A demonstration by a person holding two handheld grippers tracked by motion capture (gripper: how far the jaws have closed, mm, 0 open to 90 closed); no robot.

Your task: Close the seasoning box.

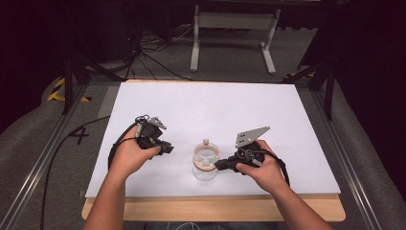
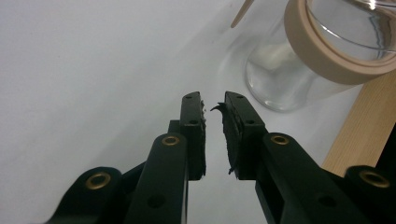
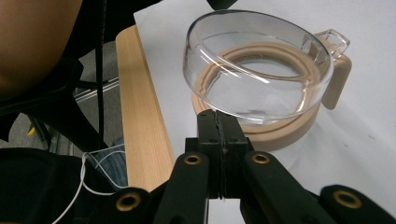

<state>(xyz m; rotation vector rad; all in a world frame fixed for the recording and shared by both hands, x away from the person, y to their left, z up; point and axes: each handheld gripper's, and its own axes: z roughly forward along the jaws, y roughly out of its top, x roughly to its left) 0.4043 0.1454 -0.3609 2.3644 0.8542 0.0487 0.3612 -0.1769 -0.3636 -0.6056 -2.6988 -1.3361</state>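
Jaws of the right gripper (image 3: 219, 122) are pressed together, their tips set against the near rim of the clear glass jar (image 3: 257, 84). Jaws of the left gripper (image 2: 214, 107) are held slightly apart with nothing between them, left of the jar. The jar, ringed by a tan collar (image 3: 280, 133), is stood upright on the white tabletop (image 1: 201, 103) near its near edge, between both grippers.

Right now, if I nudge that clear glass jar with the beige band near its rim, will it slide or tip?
The clear glass jar looks rigid and breakable. On the smooth white table sheet it would probably slide, its base looking fairly broad. Its glossy wall may be slippery.
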